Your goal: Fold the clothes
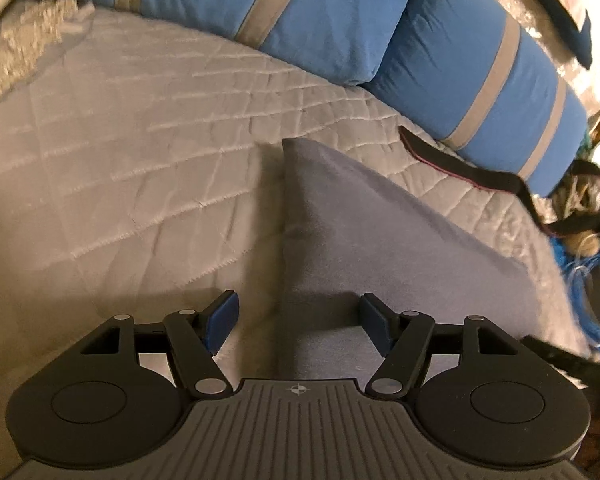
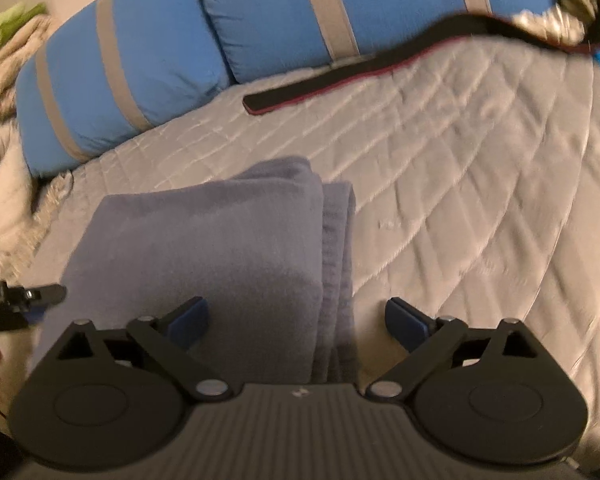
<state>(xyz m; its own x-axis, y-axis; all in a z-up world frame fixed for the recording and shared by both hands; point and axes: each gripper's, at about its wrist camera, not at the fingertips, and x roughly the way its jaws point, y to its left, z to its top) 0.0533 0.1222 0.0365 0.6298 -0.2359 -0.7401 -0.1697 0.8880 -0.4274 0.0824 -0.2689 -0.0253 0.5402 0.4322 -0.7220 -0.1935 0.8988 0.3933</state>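
The grey-blue garment [image 2: 204,248] lies on the quilted bedspread [image 2: 460,184] as a compact rectangle, its stacked layer edges showing along its right side in the right wrist view; in the left wrist view the same cloth [image 1: 364,240] presents a smooth face with a sharp far corner. It thus lies already folded at least once. Judgement: the scene fits either a fold just laid and let go, or a folded piece about to be taken up for a further fold, and these views do not settle which. The left gripper [image 1: 298,322] stands with jaws wide apart, straddling the garment's left edge, one pad over the quilt and one over the cloth, holding nothing. The right gripper [image 2: 296,322] is likewise wide and empty, straddling the layered right edge. Whether either pad touches the fabric cannot be told, the right view being blurred. Any further grasp would call for catching all layers at that edge together, lest the stack slide apart. Beyond the garment, bare quilt lies open ahead and to the right. A dark strap [image 2: 340,76] lies near the blue striped pillows [image 2: 148,80], well apart from the cloth. A fringed throw [image 1: 24,48] bounds the far left.
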